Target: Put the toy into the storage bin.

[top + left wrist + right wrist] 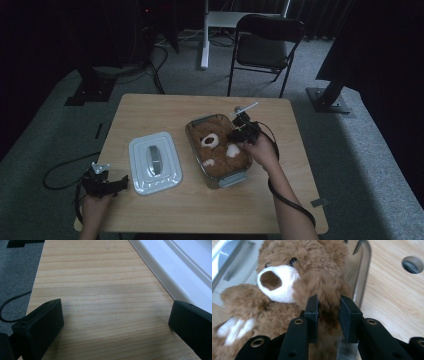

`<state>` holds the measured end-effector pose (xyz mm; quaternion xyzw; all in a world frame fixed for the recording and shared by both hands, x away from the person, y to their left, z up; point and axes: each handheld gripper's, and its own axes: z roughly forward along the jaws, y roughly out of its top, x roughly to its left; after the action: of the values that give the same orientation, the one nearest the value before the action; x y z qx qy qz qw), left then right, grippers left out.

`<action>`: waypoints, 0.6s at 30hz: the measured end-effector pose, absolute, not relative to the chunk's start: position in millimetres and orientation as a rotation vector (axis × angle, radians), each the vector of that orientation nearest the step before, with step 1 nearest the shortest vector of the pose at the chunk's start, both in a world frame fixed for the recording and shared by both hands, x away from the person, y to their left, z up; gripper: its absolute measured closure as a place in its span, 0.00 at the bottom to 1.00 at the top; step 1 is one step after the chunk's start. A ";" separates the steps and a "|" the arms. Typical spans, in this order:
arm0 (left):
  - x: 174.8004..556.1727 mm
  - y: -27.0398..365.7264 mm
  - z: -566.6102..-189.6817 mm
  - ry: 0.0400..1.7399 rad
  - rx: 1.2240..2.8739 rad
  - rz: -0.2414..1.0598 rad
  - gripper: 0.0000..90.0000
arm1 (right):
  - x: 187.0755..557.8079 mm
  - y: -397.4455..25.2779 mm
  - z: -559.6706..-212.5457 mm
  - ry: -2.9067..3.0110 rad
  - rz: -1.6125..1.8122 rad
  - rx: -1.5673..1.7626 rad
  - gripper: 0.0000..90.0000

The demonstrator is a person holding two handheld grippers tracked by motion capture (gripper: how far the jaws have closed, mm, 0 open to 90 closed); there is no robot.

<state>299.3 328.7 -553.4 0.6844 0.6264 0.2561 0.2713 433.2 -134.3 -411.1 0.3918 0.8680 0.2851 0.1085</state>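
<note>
Fur is all our right gripper (328, 315) pinches, a small tuft on the teddy bear (287, 287) lying in the clear box (196, 145). We could lose it if we pull fast. Our left gripper (115, 322) hangs wide open, holding nothing, beside the white lid (155, 162).

The high view is dim, its far background nearly black. Both gripper views are brighter; the teddy bear's (287, 285) fur blurs beside the jaws.
</note>
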 end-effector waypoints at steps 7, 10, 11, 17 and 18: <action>299.3 328.7 -553.4 1.687 1.843 0.690 0.01 | 447.0 -119.5 -415.2 2.535 0.766 1.200 0.76; 299.3 328.7 -553.4 1.687 1.843 0.690 0.01 | 447.9 -110.5 -417.1 2.525 0.690 1.118 0.77; 299.3 328.7 -553.4 1.687 1.843 0.690 0.01 | 446.9 -106.5 -417.9 2.514 0.652 1.089 0.77; 299.3 328.7 -553.4 1.687 1.843 0.690 0.01 | 453.2 -89.9 -431.2 2.542 0.457 1.001 0.87; 299.3 328.7 -553.5 1.687 1.843 0.690 0.01 | 454.0 -87.5 -434.8 2.541 0.418 1.001 0.89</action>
<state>299.3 328.7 -553.5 0.6844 0.6263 0.2562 0.2713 454.0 -87.5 -434.8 0.3557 0.9032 0.1487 0.1884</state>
